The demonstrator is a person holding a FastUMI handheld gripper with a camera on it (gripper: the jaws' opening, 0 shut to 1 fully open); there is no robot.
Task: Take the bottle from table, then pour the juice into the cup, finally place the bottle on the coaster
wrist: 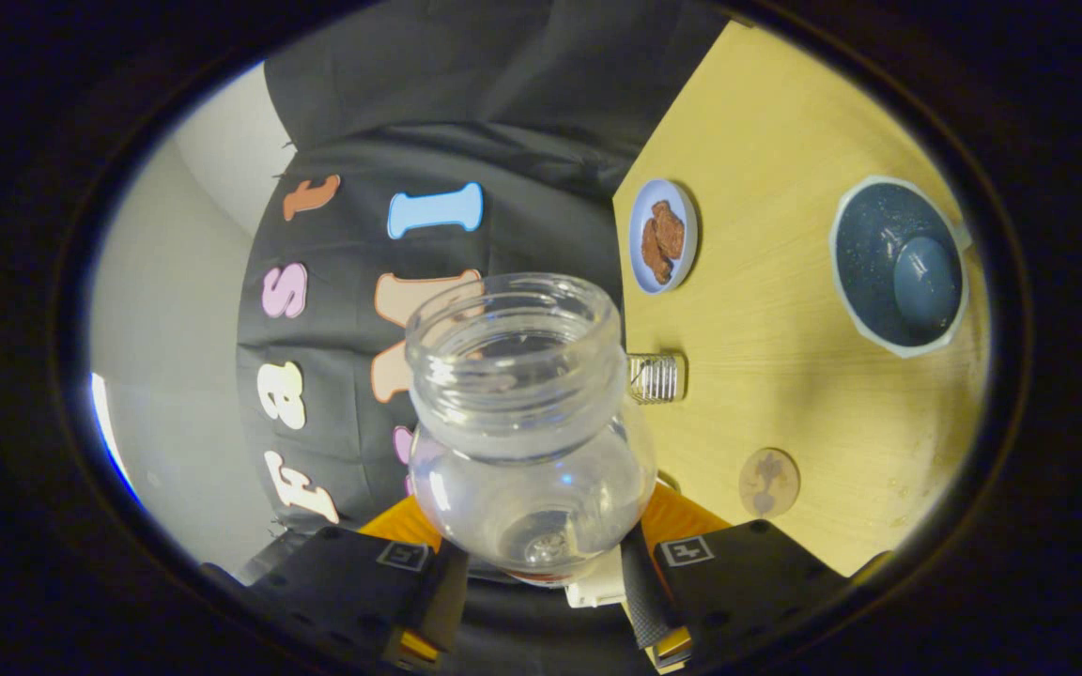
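Pale wooden table (785, 376) tips sideways behind the action as the gripper (541, 563) clamps both fingers on the bottle (530, 441), its long axis running straight ahead, open mouth facing away. It looks tilted for pouring. Cup (898, 265) sits well apart, beyond and to the right; coaster (768, 482) lies nearer, just beside the right finger. Biscuit plate (662, 237) farther off.
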